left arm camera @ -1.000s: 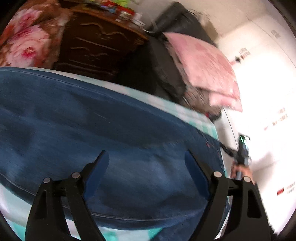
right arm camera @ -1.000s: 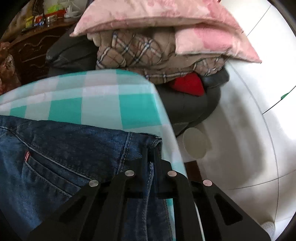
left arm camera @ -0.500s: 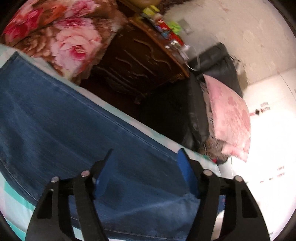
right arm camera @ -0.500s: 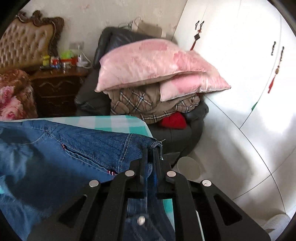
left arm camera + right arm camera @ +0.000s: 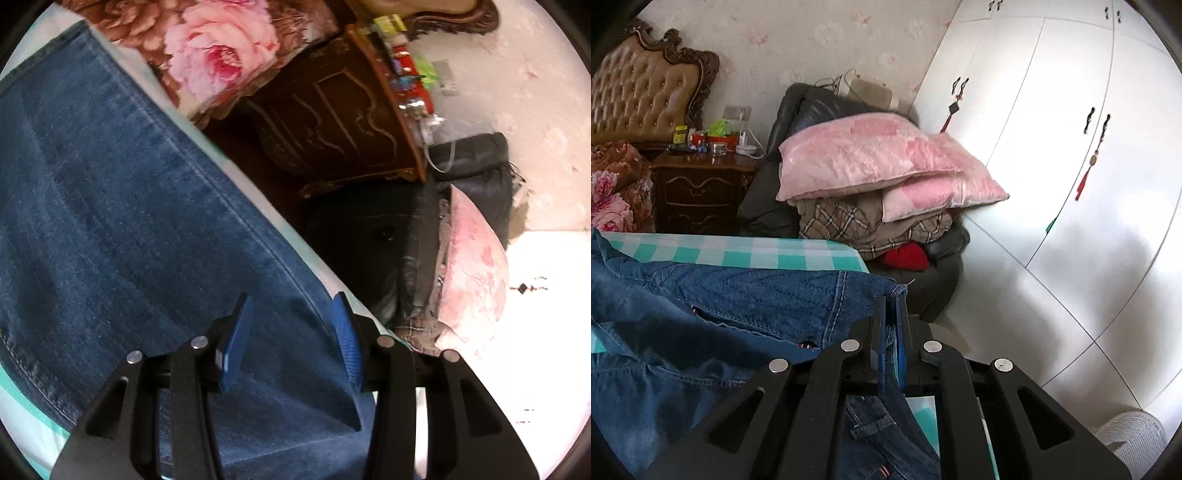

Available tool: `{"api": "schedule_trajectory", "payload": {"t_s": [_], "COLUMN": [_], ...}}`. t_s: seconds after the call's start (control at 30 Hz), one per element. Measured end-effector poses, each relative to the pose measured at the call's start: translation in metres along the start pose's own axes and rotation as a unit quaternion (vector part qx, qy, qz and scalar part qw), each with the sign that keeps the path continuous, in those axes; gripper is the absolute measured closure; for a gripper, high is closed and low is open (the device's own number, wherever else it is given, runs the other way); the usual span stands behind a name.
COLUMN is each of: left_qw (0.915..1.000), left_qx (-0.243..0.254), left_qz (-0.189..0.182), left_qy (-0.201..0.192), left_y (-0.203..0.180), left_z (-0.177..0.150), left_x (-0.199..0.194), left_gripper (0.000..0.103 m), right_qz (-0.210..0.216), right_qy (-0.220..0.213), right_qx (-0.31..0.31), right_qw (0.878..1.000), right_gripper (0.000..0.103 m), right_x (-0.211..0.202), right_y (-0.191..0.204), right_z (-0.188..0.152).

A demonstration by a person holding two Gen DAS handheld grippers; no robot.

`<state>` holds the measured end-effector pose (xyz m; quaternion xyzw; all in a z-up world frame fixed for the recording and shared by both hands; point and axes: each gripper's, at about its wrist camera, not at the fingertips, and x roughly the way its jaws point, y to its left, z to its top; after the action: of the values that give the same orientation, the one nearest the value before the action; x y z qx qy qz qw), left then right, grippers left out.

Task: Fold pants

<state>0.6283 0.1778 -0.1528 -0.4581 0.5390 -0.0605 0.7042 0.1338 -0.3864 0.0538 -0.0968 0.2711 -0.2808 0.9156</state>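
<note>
Blue denim pants lie spread on a teal-and-white checked cloth. In the left wrist view my left gripper is open, its blue pads apart just above the leg fabric near the far seam, holding nothing. In the right wrist view my right gripper is shut on the waistband corner of the pants and holds it lifted, so the waist part drapes up from the cloth. The rest of the pants under the gripper is partly hidden.
A dark wooden nightstand with small items stands beyond the table. A dark chair piled with pink pillows and a plaid blanket is at the table's far corner. White wardrobe doors fill the right. A floral quilt lies at the back.
My right gripper has lifted the waistband corner up off the cloth. My left gripper has swung and tilted along the leg, and its jaws have narrowed while staying open.
</note>
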Motion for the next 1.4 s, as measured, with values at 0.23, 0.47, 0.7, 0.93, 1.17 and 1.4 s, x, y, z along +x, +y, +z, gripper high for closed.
{"api": "schedule_trajectory", "payload": {"t_s": [0.23,0.47,0.7,0.93,1.17,1.4], "left_qw": [0.9992,0.9987,0.9963,0.9935,0.9951,0.9908], "left_qx": [-0.040,-0.048,-0.003,0.003,-0.023,-0.023], "left_qz": [0.000,-0.005,-0.061,-0.067,-0.072,-0.101], "left_qy": [-0.001,-0.017,-0.060,-0.093,-0.063,-0.087], "left_y": [0.002,0.014,0.046,0.133,0.219,0.243], "left_z": [0.014,-0.007,-0.116,-0.282,-0.334,-0.313], "left_x": [0.004,-0.024,-0.163,-0.250,-0.228,-0.224], "left_gripper": [0.058,0.100,0.100,0.100,0.100,0.056], "right_qz": [-0.006,-0.013,0.064,0.036,0.020,0.003], "right_qy": [-0.012,0.031,0.086,0.142,0.205,0.207], "right_qx": [0.005,0.020,0.061,0.047,0.040,0.045], "right_qw": [1.000,0.999,0.992,0.988,0.978,0.977], "right_gripper": [0.097,0.097,0.097,0.097,0.097,0.097], "right_x": [-0.020,-0.014,-0.015,-0.013,0.016,0.019], "right_y": [-0.006,-0.012,-0.036,-0.058,-0.060,-0.056], "right_z": [-0.011,-0.026,-0.045,-0.096,-0.150,-0.163]}}
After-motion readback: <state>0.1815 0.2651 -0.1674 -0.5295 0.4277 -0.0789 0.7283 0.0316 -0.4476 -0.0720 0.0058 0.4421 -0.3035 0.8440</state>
